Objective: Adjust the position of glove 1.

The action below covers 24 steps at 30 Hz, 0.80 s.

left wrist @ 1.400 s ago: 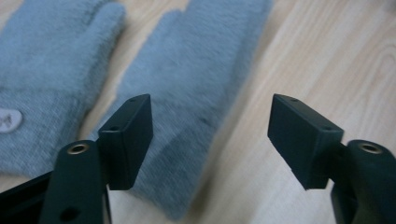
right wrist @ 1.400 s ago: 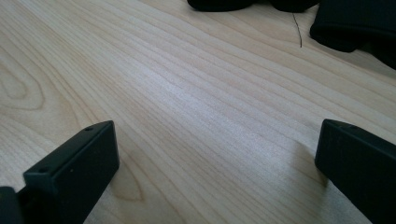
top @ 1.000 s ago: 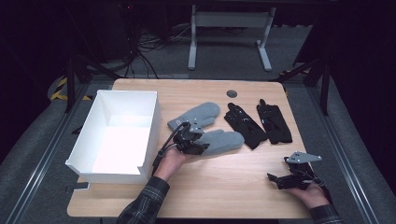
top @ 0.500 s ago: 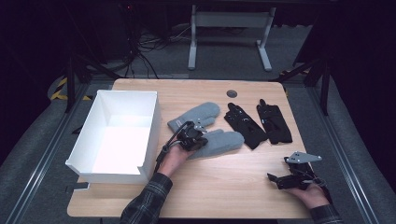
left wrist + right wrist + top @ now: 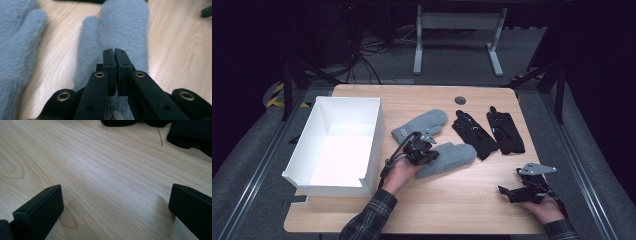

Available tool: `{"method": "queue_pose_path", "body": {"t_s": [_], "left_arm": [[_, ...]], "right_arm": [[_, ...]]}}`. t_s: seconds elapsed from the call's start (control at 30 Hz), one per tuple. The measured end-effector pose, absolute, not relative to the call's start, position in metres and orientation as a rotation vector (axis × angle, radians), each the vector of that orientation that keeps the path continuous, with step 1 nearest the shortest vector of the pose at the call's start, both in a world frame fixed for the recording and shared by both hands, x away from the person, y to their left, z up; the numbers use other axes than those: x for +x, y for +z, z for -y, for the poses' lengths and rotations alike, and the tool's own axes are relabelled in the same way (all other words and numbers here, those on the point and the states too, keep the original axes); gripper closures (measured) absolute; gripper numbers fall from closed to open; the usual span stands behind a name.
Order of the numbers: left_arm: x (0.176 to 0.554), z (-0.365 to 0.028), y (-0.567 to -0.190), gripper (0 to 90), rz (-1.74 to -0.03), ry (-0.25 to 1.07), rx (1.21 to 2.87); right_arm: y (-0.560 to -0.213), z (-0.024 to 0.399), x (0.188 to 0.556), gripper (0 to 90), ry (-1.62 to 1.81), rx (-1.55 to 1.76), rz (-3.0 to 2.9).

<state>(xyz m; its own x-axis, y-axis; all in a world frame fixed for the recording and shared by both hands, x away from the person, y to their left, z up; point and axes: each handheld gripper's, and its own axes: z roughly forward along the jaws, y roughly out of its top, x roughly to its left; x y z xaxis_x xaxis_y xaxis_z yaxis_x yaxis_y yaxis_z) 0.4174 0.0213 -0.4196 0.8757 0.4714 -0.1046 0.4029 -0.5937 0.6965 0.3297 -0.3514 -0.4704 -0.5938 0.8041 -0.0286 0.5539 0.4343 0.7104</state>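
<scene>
Left gripper [image 5: 424, 150] is sitting on the cuff end of the near grey mitten [image 5: 447, 159], which is lying mid-table just right of the white box [image 5: 373, 140]. In the left gripper view the jaws are standing pressed together with only a sliver between the pads, tips [image 5: 114, 60] lying over the mitten [image 5: 120, 32]. They have just been closing. Looks like they are pinching a thin fold of fleece at the cuff, though I can't confirm how much fabric is actually caught.

Second grey mitten [image 5: 419, 125] is lying just behind it, apart or barely touching; can't tell which. Two black gloves [image 5: 489, 132] are lying further right.

Right gripper [image 5: 517, 192] is resting near the front right edge of the table [image 5: 462, 210], jaws spread wide, nothing between them; bare wood in its own view [image 5: 112, 182].

Handling, my read:
- Mitten is looking light, soft and floppy, so no crush risk.
- It is going to drape and swing once lifted, with the far end dragging on the wood.
- Fuzzy pile is compressing, so a shallow pinch may be slipping off.
- Best hold: the knit cuff, taking both layers deep between the pads.
- If it's going in the box, lift high enough that the hanging end is clearing the wall.
</scene>
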Motion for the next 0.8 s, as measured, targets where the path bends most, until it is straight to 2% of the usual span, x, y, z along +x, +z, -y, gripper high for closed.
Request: {"method": "queue_pose_path", "body": {"t_s": [0.5, 0.7, 0.77, 0.8], "left_arm": [[0.371, -0.006, -0.423, 88.0, -0.528, 0.026, 2.305], [0.374, -0.012, -0.422, 73.7, -0.543, 0.021, 2.26], [0.378, -0.015, -0.418, 73.8, -0.545, 0.04, 2.246], [0.382, -0.018, -0.416, 77.3, -0.548, 0.053, 2.247]], "right_arm": [[-0.47, 0.351, 0.33, 0.0, 0.952, 1.158, -2.328], [-0.47, 0.351, 0.33, 0.0, 0.951, 1.157, -2.329], [-0.47, 0.351, 0.33, 0.0, 0.951, 1.157, -2.328], [-0.47, 0.351, 0.33, 0.0, 0.951, 1.158, -2.328]]}}
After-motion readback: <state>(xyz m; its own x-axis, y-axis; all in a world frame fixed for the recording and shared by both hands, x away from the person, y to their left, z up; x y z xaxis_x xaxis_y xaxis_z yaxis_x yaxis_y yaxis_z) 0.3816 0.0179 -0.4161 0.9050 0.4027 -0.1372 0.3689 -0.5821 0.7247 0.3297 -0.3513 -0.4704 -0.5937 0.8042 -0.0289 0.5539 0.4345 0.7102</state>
